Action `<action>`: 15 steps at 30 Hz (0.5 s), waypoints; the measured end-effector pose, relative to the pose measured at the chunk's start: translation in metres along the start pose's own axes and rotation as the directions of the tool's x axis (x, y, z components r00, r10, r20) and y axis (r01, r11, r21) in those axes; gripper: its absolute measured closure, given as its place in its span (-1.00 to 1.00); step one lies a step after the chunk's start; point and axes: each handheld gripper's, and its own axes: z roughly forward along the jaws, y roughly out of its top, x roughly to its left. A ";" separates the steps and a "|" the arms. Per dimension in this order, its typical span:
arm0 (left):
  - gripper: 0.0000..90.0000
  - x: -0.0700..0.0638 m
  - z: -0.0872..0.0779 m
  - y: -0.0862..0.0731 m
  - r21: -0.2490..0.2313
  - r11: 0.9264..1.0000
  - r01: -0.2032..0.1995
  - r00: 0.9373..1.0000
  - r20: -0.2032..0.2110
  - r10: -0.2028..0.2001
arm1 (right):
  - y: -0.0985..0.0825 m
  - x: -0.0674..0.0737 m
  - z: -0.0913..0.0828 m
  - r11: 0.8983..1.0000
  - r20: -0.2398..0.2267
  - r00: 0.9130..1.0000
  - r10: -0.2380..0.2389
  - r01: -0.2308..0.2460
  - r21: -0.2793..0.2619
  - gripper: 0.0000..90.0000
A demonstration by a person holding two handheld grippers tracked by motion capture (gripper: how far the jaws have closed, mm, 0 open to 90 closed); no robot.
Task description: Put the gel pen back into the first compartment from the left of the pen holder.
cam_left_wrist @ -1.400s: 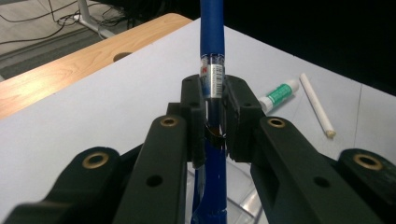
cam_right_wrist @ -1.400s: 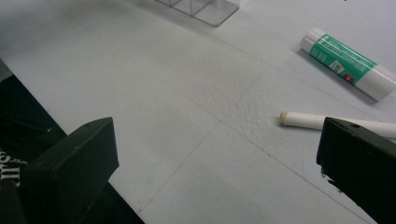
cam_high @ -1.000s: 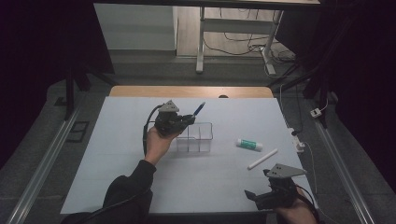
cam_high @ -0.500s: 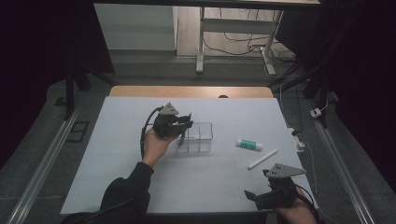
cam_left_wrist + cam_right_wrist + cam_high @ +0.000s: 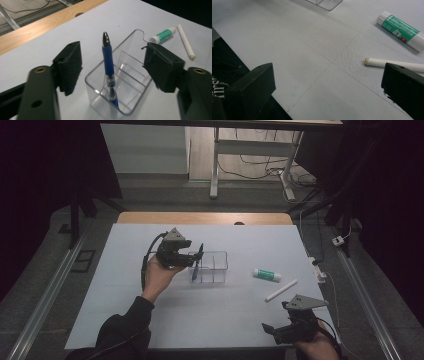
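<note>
Since a second ago, the blue ballpoint pen [image 5: 109,72] has gone from the left gripper [image 5: 192,261] into the clear plastic divided organiser [image 5: 212,267], standing tilted in its near compartment; those jaws have just been opening and stand released beside it. Right gripper [image 5: 274,329] rests spread wide, empty, by the white table [image 5: 220,315] edge.

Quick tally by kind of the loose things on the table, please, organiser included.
Pen: 1, blue, standing in the organiser
Clear organiser: 1
Green-and-white tube: 1
White stick: 1
Total: 4
</note>
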 end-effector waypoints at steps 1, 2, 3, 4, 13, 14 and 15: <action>-0.43 0.000 -0.003 -0.001 0.003 1.000 0.000 1.000 0.003 0.000 | 0.000 0.000 0.000 1.000 0.001 1.000 0.000 0.000 0.002 -1.00; -0.45 -0.001 -0.005 -0.002 0.009 1.000 -0.001 1.000 0.003 0.001 | 0.000 0.000 0.000 1.000 0.000 1.000 0.002 -0.002 0.002 -1.00; -0.47 -0.001 -0.008 -0.003 0.012 1.000 0.002 1.000 0.001 -0.002 | 0.000 0.000 0.000 1.000 0.001 1.000 -0.002 0.002 0.004 -1.00; -0.49 -0.002 -0.011 -0.005 0.016 1.000 0.007 1.000 -0.003 -0.007 | 0.000 0.000 0.000 1.000 0.003 1.000 -0.002 0.002 0.006 -1.00; -0.69 -0.006 -0.035 -0.020 0.038 0.998 0.049 0.999 0.005 -0.050 | 0.001 0.001 0.002 1.000 0.002 1.000 -0.003 0.003 0.017 -1.00; -0.70 -0.008 -0.038 -0.022 0.039 0.998 0.052 0.999 0.006 -0.052 | 0.001 0.001 0.002 1.000 0.002 1.000 -0.002 0.002 0.016 -1.00; -0.72 -0.009 -0.041 -0.024 0.045 0.998 0.049 0.999 0.005 -0.049 | 0.001 0.001 0.002 1.000 0.002 1.000 -0.002 0.002 0.017 -1.00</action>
